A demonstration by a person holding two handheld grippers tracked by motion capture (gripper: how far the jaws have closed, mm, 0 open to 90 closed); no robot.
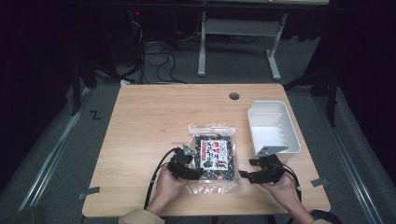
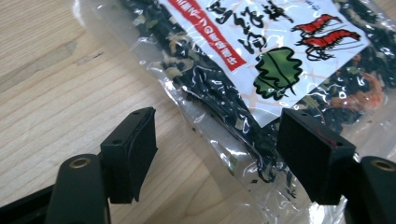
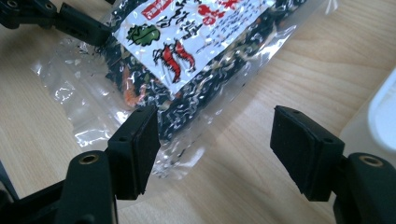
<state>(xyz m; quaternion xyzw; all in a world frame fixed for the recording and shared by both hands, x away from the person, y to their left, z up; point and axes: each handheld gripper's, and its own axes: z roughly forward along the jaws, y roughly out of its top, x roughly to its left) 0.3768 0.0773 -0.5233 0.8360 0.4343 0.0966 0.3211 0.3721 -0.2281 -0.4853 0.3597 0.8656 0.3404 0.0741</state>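
A clear plastic bag of dark dried seaweed with a white label showing red shrimps [image 1: 213, 155] lies flat on the wooden table [image 1: 140, 121], near its front edge. My left gripper [image 1: 190, 173] stands open at the bag's left lower side; its jaws straddle the bag's edge [image 2: 219, 135]. My right gripper [image 1: 244, 175] is open at the bag's lower right corner [image 3: 187, 112], one jaw over the clear plastic and the other over bare wood. The left gripper's fingers [image 3: 70, 23] show at the bag's far side in the right gripper view.
A white rectangular bin [image 1: 273, 127] stands at the table's right, just beyond my right gripper; its edge [image 3: 383, 112] shows in the right gripper view. A round cable hole [image 1: 234, 96] is near the table's far edge. Cables and a desk frame lie on the floor behind.
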